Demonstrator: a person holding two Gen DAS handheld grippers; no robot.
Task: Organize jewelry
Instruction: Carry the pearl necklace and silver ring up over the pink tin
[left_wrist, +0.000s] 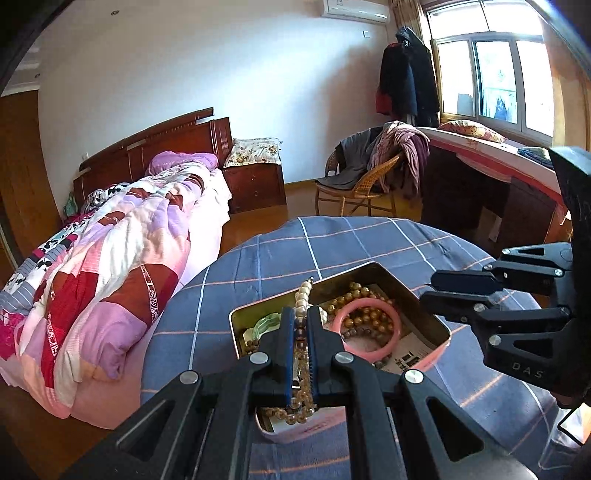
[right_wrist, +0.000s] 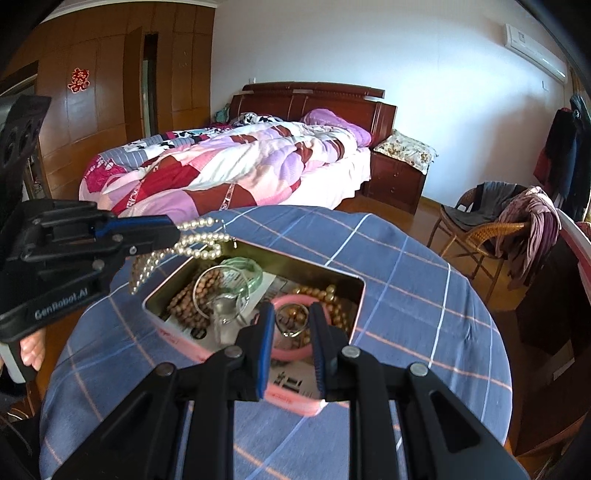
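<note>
A pink-walled metal tin sits open on a round table with a blue checked cloth. It holds a pink bangle, gold beads, a green bangle, brown beads and a silver ring. My left gripper is shut on a white pearl necklace and holds it above the tin's left edge. My right gripper is open over the pink bangle, empty.
A bed with a patchwork quilt stands beyond the table. A wicker chair with clothes and a desk are at the right. A bedside cabinet stands by the headboard.
</note>
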